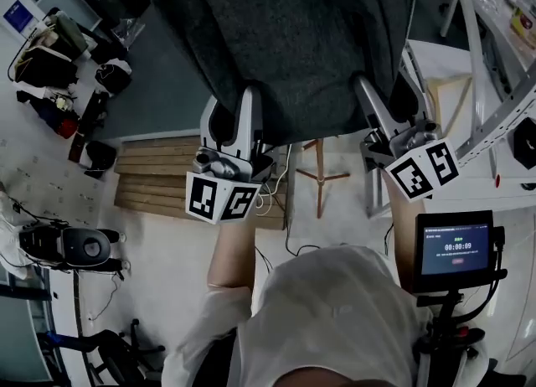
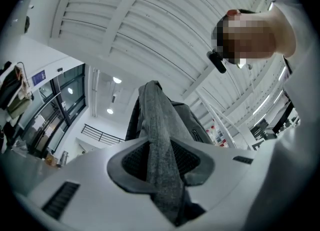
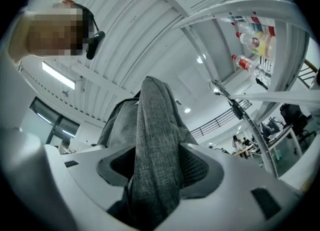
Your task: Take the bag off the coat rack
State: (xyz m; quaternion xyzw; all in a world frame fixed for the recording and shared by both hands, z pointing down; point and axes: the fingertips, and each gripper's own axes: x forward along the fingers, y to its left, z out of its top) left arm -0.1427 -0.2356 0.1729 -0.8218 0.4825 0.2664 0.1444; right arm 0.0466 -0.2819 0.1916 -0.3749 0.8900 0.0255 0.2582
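Note:
A big dark grey fabric bag [image 1: 285,33] hangs across the top of the head view, its lower edge caught by both grippers. My left gripper [image 1: 232,113] is shut on a fold of that bag, and the left gripper view shows the grey cloth [image 2: 160,125] pinched between its pads [image 2: 132,162]. My right gripper [image 1: 381,105] is likewise shut on the bag's edge, with a thick fold [image 3: 155,120] squeezed between its pads [image 3: 197,167]. Both gripper views look up at the ceiling. A wooden stand with splayed feet [image 1: 319,174] rises below the bag.
A wooden pallet [image 1: 159,178] lies on the floor at the left. A screen on a stand [image 1: 455,248] is at the right, under a white metal frame [image 1: 494,126]. Bags and gear [image 1: 50,54] sit far left, and a wheeled machine [image 1: 74,246] below them.

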